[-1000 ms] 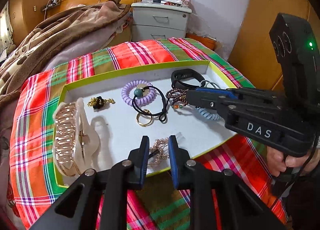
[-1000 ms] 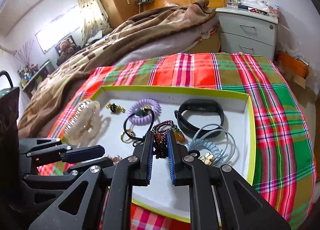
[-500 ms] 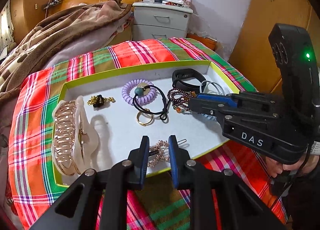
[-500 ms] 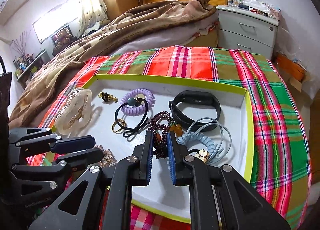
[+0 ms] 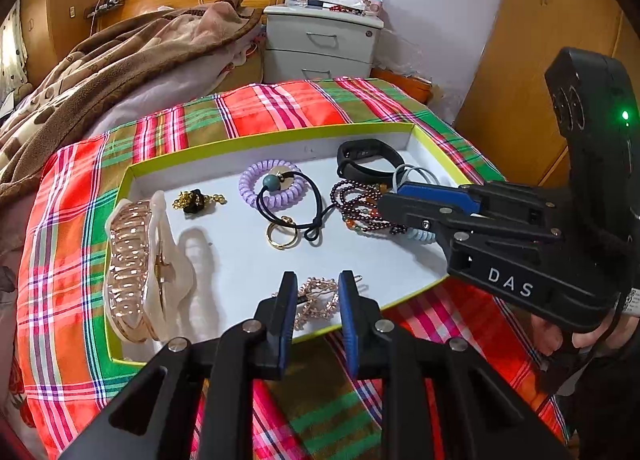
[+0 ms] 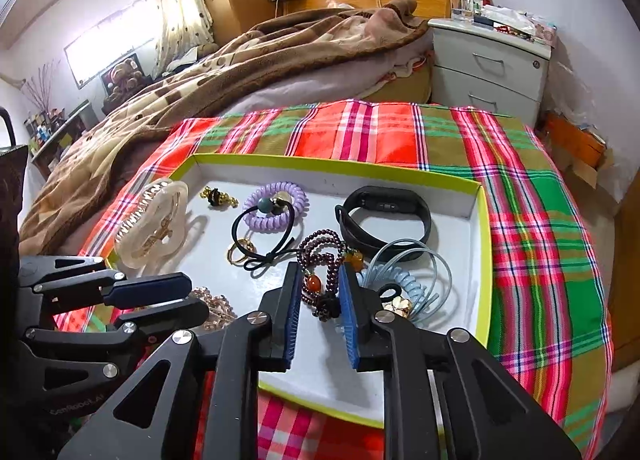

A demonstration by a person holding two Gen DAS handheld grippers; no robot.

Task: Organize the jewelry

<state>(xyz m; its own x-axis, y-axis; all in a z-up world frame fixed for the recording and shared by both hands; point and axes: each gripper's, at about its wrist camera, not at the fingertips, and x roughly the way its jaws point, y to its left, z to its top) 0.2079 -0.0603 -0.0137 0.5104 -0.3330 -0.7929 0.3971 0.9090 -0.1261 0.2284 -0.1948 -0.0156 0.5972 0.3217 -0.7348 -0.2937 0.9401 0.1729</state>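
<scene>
A white tray with a lime rim (image 5: 280, 135) (image 6: 332, 167) lies on the plaid cloth and holds jewelry. My left gripper (image 5: 318, 288) is open over the tray's near edge, above a rose-gold hair clip (image 5: 318, 298). My right gripper (image 6: 320, 280) (image 5: 390, 199) is open, its fingers either side of a dark red bead bracelet (image 6: 324, 256) (image 5: 356, 203). Also in the tray are a large pearly claw clip (image 5: 136, 264) (image 6: 154, 223), a purple coil tie (image 5: 272, 183) (image 6: 276, 203), a black hair tie (image 5: 304, 203), a gold ring (image 5: 282, 236), a black band (image 5: 368, 157) (image 6: 384, 219) and a pale blue coil (image 6: 404, 280).
The plaid cloth (image 5: 280, 99) covers the table. A bed with a brown blanket (image 6: 240, 59) lies behind to the left. A grey nightstand (image 5: 320, 47) stands at the back. A wooden wardrobe (image 5: 540, 59) is at the right.
Both grippers have drawn back a little toward the tray's near edge. The right gripper's jaws have opened wider around the bead bracelet.
</scene>
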